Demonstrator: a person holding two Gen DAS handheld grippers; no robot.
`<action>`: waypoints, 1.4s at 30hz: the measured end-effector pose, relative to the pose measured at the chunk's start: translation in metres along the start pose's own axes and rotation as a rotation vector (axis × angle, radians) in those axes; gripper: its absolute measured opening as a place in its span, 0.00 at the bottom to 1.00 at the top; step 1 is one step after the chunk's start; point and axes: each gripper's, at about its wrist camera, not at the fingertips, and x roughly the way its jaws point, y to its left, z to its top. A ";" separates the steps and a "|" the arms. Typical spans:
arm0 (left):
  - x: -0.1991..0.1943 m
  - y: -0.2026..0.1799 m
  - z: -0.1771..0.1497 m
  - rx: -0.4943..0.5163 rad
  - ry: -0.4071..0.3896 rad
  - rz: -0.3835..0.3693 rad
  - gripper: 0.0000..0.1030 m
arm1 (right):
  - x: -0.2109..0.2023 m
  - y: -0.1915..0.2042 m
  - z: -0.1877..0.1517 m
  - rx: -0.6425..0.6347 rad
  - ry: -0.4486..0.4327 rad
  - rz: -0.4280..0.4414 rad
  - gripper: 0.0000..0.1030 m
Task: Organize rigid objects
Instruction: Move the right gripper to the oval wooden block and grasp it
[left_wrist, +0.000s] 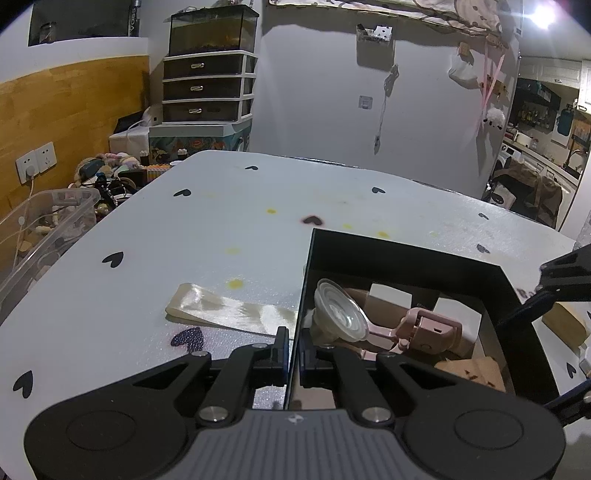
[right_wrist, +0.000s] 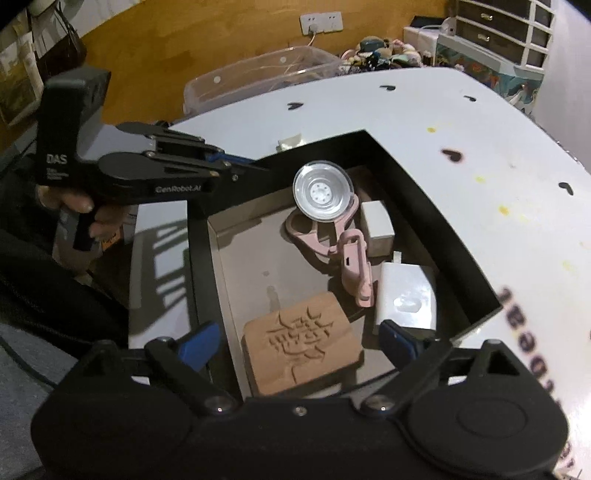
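So the black box (right_wrist: 413, 177) sits on the white table (right_wrist: 443, 110) with the heart stickers, and most of the rigid stuff is already in it: a pink suction-cup phone holder (right_wrist: 332, 221) toward the far side, a small white block (right_wrist: 376, 225) just right of it, a white charger (right_wrist: 404, 299) on the right, and a carved wooden block (right_wrist: 303, 347) at the near end. The left gripper (left_wrist: 293, 350) is clamped shut on the box's left wall, one pad outside and one inside, so it's basically pinning the box in place. The right gripper (right_wrist: 295, 341) hangs over the near end of the box with its jaws spread wide, straddling the wooden block without pressing on it, so I'd call it empty. My read is the block is freshly placed and this is the let-go part of the step. To do it well: keep the jaws wide, lift straight up so the blue pads don't snag the block or nudge the charger beside the right pad, and keep the left clamp on so the box doesn't skid. There's also a cream ribbon (left_wrist: 229, 308) lying on the table left of the box.
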 end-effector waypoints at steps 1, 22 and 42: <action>0.000 0.000 0.000 0.000 0.000 0.001 0.04 | -0.004 0.000 -0.001 0.004 -0.008 -0.003 0.91; 0.000 -0.003 0.001 -0.002 0.001 0.005 0.05 | -0.091 0.003 -0.046 0.181 -0.316 -0.173 1.00; -0.001 -0.002 0.002 -0.003 0.001 0.005 0.05 | -0.104 -0.066 -0.172 0.688 -0.472 -0.585 0.88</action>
